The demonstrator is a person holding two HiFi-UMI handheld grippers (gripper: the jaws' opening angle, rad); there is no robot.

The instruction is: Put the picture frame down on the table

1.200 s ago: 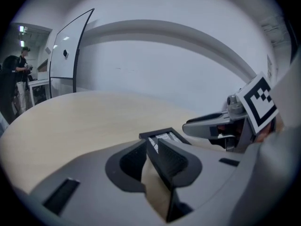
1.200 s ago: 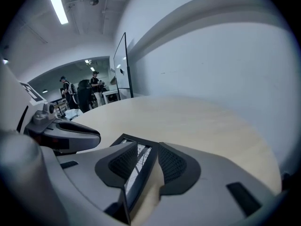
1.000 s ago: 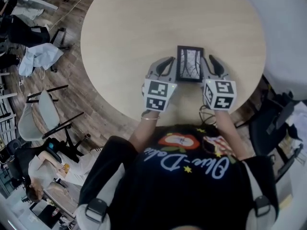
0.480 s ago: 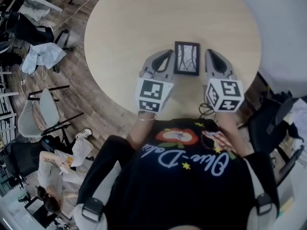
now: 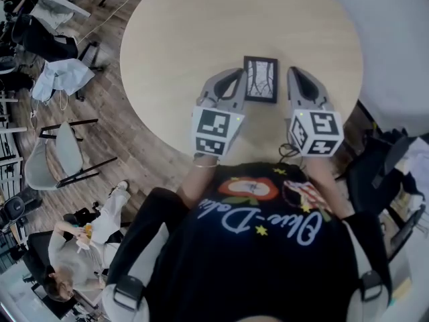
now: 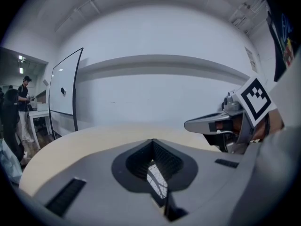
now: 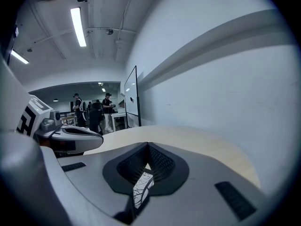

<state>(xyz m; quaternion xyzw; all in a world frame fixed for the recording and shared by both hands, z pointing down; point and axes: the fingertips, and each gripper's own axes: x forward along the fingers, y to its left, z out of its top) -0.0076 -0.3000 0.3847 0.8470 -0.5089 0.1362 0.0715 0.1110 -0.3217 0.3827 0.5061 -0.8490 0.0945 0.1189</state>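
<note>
The picture frame, black-edged with a branch-like print, lies flat on the round light-wood table near its front edge. My left gripper hovers just left of the frame with its jaws shut and empty. My right gripper hovers a little to the right of it, also shut and empty. In the left gripper view a sliver of the frame shows through the gap under the closed jaws, and the right gripper sits at the right. The right gripper view shows the same sliver of frame below its jaws.
Grey chairs and a draped cloth stand on the wood floor at the left. A seated person is at lower left. A black chair is at the right. A whiteboard and standing people are beyond the table.
Both grippers have risen from beside the frame and look larger in the head view. The frame stays flat on the table between them.
</note>
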